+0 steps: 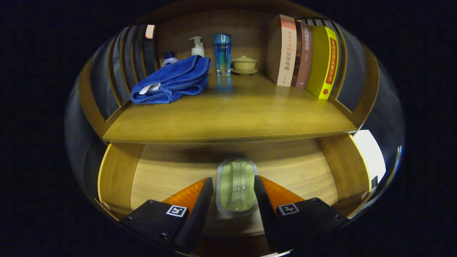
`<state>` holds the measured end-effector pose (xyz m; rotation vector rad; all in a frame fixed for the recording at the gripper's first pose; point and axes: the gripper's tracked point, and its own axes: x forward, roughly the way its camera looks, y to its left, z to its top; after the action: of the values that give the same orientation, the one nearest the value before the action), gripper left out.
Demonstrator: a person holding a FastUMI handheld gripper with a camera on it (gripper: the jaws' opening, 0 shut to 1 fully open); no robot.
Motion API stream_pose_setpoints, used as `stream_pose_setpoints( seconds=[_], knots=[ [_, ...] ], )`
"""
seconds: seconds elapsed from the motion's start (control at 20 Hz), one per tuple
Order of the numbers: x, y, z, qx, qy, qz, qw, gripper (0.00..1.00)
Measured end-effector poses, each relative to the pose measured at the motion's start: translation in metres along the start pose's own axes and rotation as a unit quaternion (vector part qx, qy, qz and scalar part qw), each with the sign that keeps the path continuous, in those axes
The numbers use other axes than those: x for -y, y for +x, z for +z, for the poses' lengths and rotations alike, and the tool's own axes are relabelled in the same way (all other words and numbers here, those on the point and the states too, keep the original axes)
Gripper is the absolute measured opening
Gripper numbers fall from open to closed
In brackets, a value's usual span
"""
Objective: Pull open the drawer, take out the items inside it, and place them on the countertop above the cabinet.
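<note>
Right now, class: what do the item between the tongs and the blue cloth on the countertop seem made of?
Item between the tongs: likely clear, glossy plastic wrap over something pale green; it glints. Blue cloth: soft terry-like fabric, matte, lying in folds.

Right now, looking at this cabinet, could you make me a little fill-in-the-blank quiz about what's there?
1. The gripper holds a pale green item between its fingers, above the open ____.
2. On the countertop, the folded towel is ____ in colour.
3. Beside the tall blue glass sits a small lidded ____.
4. Three ____ stand upright beyond the bowl.

Missing words: drawer; blue; bowl; books
</note>
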<state>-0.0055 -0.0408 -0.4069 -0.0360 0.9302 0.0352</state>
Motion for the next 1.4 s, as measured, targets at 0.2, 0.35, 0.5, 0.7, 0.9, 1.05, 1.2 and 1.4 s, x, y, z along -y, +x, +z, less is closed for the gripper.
stream_pose_setpoints(
  seconds=[0.2, 0.35, 0.5, 0.7, 0.9, 1.05, 1.2, 1.4],
  knots=[
    [0.006, 0.011, -0.012, -0.032, 0.007, -0.008, 0.999, 0.60],
    [0.009, 0.010, -0.015, -0.035, 0.022, -0.010, 0.999, 0.30],
    [0.011, -0.001, -0.015, -0.028, 0.020, -0.008, 0.999, 0.27],
    [0.015, -0.023, -0.004, -0.013, 0.032, -0.009, 0.999, 0.24],
    [0.015, -0.046, 0.009, -0.002, 0.025, -0.005, 1.000, 0.24],
    [0.013, -0.061, 0.016, 0.000, 0.025, 0.003, 1.000, 0.24],
    [0.011, -0.075, 0.027, 0.007, 0.023, 0.011, 1.000, 0.24],
    [0.014, -0.090, 0.044, 0.013, 0.020, 0.012, 1.000, 0.24]
  ],
)
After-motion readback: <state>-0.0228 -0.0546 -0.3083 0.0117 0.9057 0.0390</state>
